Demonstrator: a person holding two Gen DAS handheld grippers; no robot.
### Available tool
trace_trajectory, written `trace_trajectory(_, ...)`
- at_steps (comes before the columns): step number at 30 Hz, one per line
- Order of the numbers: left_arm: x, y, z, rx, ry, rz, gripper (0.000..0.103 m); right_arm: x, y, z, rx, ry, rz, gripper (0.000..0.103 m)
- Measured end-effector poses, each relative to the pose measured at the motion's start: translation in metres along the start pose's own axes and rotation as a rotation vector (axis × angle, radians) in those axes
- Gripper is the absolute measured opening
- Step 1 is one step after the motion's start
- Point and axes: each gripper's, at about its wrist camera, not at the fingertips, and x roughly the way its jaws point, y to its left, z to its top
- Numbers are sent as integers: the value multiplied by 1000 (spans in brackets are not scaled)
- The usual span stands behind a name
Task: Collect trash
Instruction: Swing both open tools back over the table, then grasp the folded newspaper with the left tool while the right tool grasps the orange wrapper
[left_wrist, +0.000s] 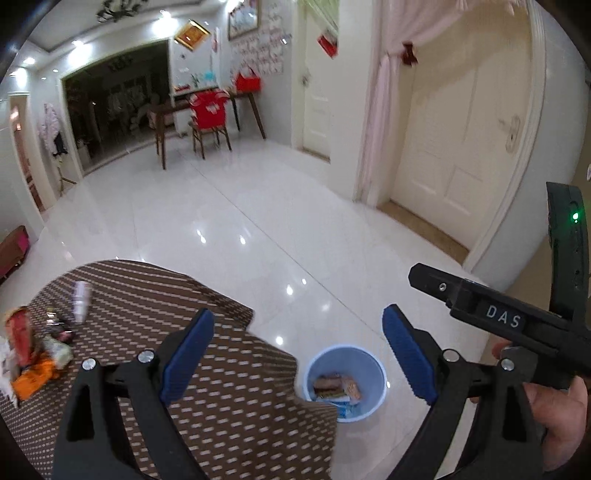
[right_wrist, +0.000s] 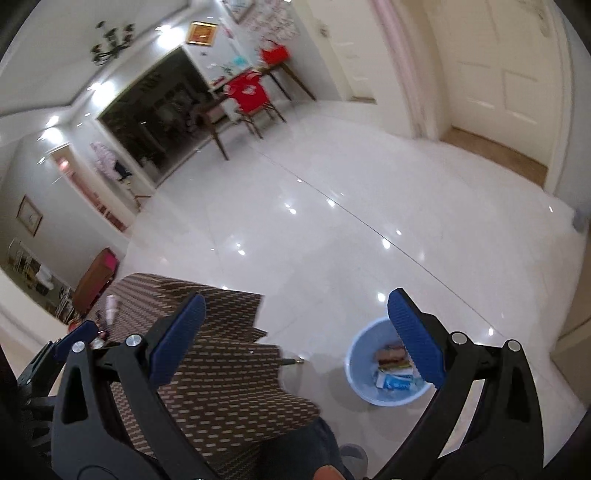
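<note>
Beyond the tongs lay a glossy white tiled floor (left_wrist: 236, 206) reflecting ceiling spotlights. Far ahead stood a wooden table (left_wrist: 207, 107) and a red-draped chair (left_wrist: 208, 114) beside a dark glass opening (left_wrist: 114, 107); cream panelled doors (left_wrist: 454, 147) stood ahead to the right.

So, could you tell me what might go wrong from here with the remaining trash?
1. The bin stands on the floor beside the table, partly under the cloth's hanging edge, so dropped pieces could miss it.
2. The white cup lies beyond the wrappers; reaching across with the open left tool might knock it off.
</note>
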Motion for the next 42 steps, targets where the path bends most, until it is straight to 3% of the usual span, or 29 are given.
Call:
trace_trajectory(12,-88,104,-40,-127,-155,107,91,-12,136,-26,-229,-18,121,97)
trace_trajectory(18,-122,169,-75,-234,-192,179,91,13,208,-60,-369,39,189,97)
trace_trajectory(23,-142,228,-106,-319,-197,289,91,38,262,-89,-450,105,255,97)
trace_trajectory(32,-129,344,-153,-477,-86,449,91,71,326,-126,-578,171,308,97)
trace_trajectory(39,-84,388,-158,-485,29,437,90,95,342,-149,-666,229,306,97)
trace_trajectory(42,-66,404,-155,-492,62,420,78,101,348,-157,-721,243,308,97)
